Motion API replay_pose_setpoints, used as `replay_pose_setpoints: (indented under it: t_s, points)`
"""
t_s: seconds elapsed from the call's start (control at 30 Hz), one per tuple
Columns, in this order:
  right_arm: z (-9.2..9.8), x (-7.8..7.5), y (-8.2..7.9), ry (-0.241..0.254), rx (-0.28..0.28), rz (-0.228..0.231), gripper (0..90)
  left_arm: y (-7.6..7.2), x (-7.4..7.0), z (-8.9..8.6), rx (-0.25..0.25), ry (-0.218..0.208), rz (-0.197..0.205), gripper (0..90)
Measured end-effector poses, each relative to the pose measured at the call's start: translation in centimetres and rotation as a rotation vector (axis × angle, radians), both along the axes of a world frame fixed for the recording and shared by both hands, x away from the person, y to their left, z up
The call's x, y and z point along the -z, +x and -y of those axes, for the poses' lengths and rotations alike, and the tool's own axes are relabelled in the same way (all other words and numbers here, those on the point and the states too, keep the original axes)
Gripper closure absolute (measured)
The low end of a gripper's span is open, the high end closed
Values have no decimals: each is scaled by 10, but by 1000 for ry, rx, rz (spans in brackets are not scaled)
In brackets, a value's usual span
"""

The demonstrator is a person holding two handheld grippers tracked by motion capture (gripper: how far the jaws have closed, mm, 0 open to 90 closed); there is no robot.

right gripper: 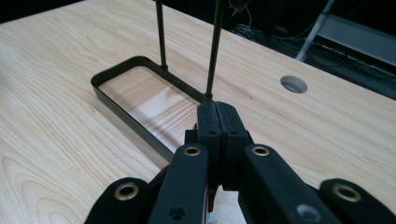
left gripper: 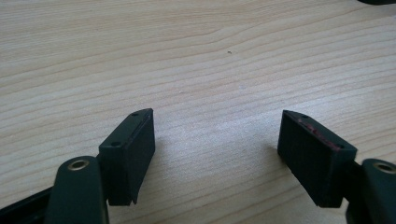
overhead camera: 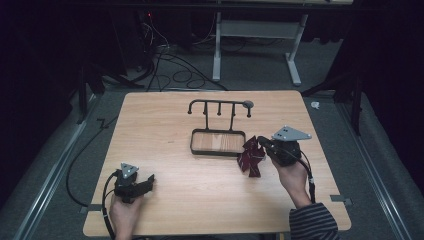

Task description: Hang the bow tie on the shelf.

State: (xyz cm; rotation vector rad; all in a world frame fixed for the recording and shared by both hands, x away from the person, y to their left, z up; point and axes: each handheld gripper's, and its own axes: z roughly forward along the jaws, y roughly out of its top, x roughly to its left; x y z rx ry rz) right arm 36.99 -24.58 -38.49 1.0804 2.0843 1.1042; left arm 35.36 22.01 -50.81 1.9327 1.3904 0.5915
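Dark red cloth: crumpled, dangling; right gripper jaws clamped on it; left gripper jaws apart.

No writing, label, brand, number or sign can be read anywhere: the wooden counter carries bare grain, and the dark red cloth at centre right of the high view shows no print
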Motion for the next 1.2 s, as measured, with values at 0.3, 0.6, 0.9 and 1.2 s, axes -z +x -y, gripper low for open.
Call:
replay_pose_setpoints:
  t_s: [0.3, 0.6, 0.9, 1.2]
  points:
    - [-1, -9, 2, 18, -33, 11, 900, 0, 0, 0, 0, 0, 0, 281]
    - [-4, -18, 4, 37, -54, 22, 900, 0, 0, 0, 0, -1, 0, 280]
    - [-10, -24, 7, 39, -80, 29, 900, 0, 0, 0, 0, 0, 0, 281]
    - [-19, -32, 11, 36, -113, 38, 900, 0, 0, 0, 0, -1, 0, 281]
